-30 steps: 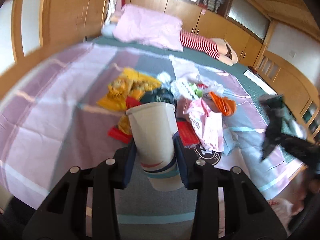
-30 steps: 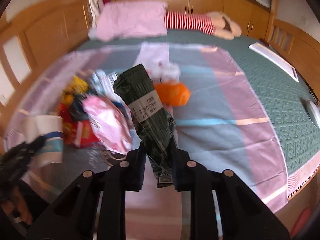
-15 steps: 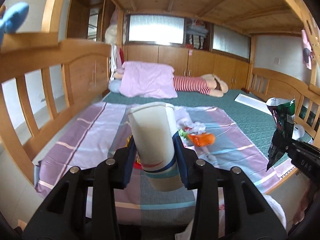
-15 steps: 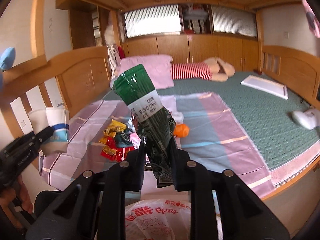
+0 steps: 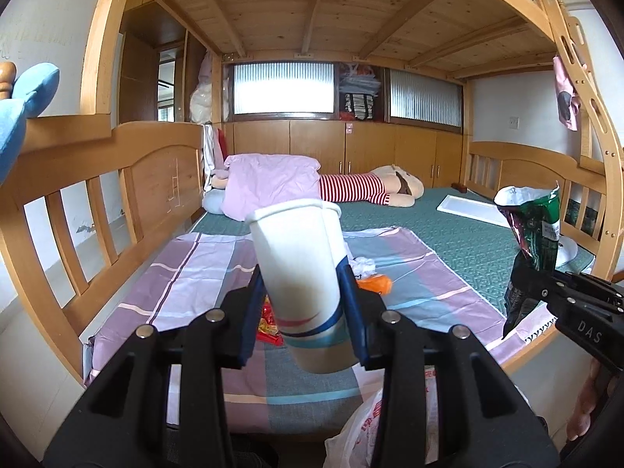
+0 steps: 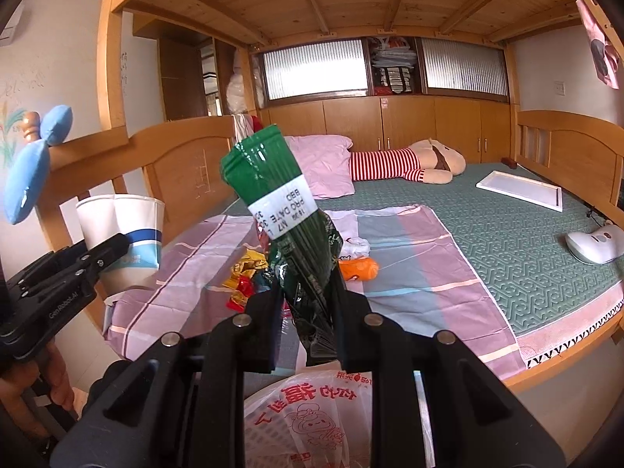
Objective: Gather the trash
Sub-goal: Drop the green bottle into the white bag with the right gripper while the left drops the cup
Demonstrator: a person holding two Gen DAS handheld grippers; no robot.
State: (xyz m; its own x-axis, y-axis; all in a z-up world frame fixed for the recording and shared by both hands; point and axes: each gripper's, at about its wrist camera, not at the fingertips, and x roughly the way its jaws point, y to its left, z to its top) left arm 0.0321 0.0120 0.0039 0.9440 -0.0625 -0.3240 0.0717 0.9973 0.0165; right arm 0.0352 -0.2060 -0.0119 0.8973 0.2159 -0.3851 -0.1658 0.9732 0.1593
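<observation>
My left gripper is shut on a white paper cup with blue and red stripes, held upright in the air at the foot of the bed. That cup and the left gripper show at the left of the right wrist view. My right gripper is shut on a crumpled green snack bag with a white label; the bag also appears at the right of the left wrist view. Loose wrappers and an orange piece lie on the striped sheet. A white plastic bag with red print sits just below both grippers.
Wooden bed rails rise on the left and a ladder on the right. A pink pillow, a striped plush toy, a white board and a white device lie on the green mattress.
Both grippers have drawn back and risen from over the trash pile to beyond the foot of the bed, still holding the cup and the green bag. The white plastic bag has come into view below.
</observation>
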